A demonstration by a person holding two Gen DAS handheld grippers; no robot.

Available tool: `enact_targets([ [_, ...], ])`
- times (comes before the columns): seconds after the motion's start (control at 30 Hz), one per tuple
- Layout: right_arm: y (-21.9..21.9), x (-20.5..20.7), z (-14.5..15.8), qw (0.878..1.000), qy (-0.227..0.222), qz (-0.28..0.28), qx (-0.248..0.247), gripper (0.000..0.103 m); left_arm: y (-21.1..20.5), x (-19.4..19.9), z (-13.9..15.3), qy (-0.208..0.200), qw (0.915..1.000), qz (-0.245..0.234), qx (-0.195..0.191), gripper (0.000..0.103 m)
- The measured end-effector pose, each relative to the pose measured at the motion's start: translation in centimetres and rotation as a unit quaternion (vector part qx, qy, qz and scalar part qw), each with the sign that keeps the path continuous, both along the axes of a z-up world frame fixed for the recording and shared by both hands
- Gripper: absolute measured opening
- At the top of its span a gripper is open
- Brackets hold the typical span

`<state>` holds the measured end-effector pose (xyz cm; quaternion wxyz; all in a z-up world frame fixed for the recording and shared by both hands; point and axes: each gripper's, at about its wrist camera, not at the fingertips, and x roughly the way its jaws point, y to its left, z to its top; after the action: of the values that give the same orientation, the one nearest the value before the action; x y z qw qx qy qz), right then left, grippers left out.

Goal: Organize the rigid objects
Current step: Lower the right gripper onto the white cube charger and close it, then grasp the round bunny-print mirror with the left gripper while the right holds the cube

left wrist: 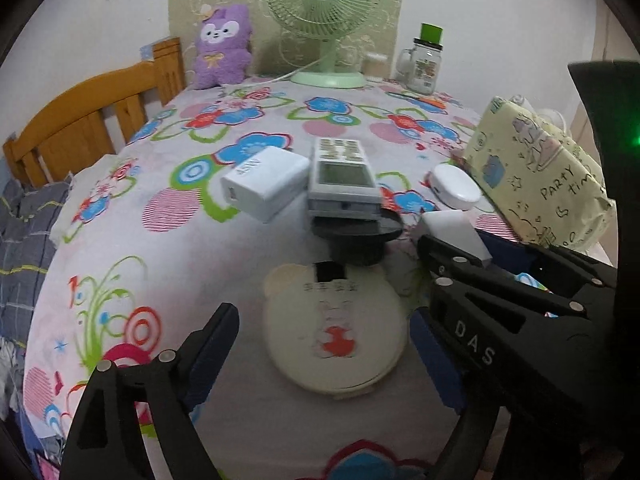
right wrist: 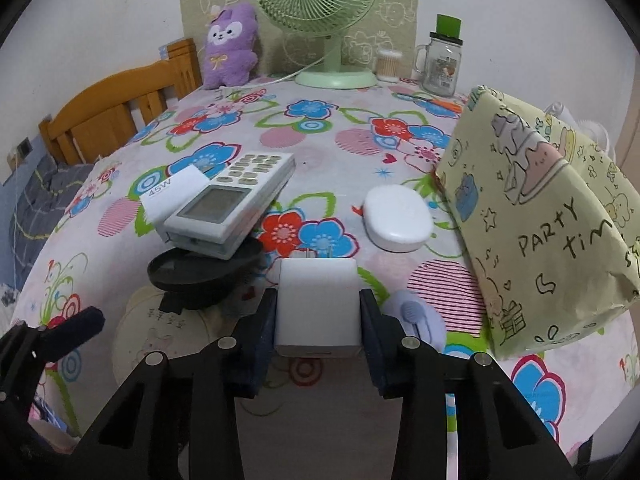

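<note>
The right gripper (right wrist: 318, 320) clamps a small white charger (right wrist: 316, 308), prongs pointing away. The left gripper (left wrist: 324, 344) hangs wide open (holding nothing) directly above a round bear-faced compact (left wrist: 334, 328) on the floral worktop (left wrist: 200, 248); the remote (left wrist: 344, 176) lies beyond.

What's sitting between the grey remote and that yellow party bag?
A white oval case lies on the flowered cloth between the remote and the party bag, clearest in the right wrist view.

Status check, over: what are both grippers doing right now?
Right gripper shut on small white charger. Left gripper open over round cream case. Ahead: remote propped on black dish.
</note>
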<state>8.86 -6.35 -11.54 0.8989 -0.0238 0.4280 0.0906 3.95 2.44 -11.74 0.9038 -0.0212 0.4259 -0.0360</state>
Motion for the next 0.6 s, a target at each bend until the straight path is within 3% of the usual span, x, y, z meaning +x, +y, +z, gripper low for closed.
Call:
enact_targets([
  [0.1, -0.24, -0.07, -0.03, 1.000, -0.002, 0.002, 0.000, 0.042, -0.44, 0.51, -0.45, 0.010, 0.9999, 0.003, 0.006, 0.088],
  [0.13, -0.29, -0.06, -0.03, 1.000, -0.001, 0.002, 0.001, 0.042, -0.56, 0.57, -0.53, 0.007, 0.9999, 0.007, 0.014, 0.081],
  [0.2, -0.42, -0.02, -0.01, 1.000, -0.001, 0.003, 0.005, 0.042, -0.66, 0.60, -0.49, 0.003, 0.9996, 0.009, 0.025, 0.077],
  [0.6, -0.30, -0.77, 0.86, 1.000, -0.009, 0.009, 0.011, 0.042, -0.41, -0.27, 0.30, -0.003, 0.9997, 0.014, 0.019, 0.076],
])
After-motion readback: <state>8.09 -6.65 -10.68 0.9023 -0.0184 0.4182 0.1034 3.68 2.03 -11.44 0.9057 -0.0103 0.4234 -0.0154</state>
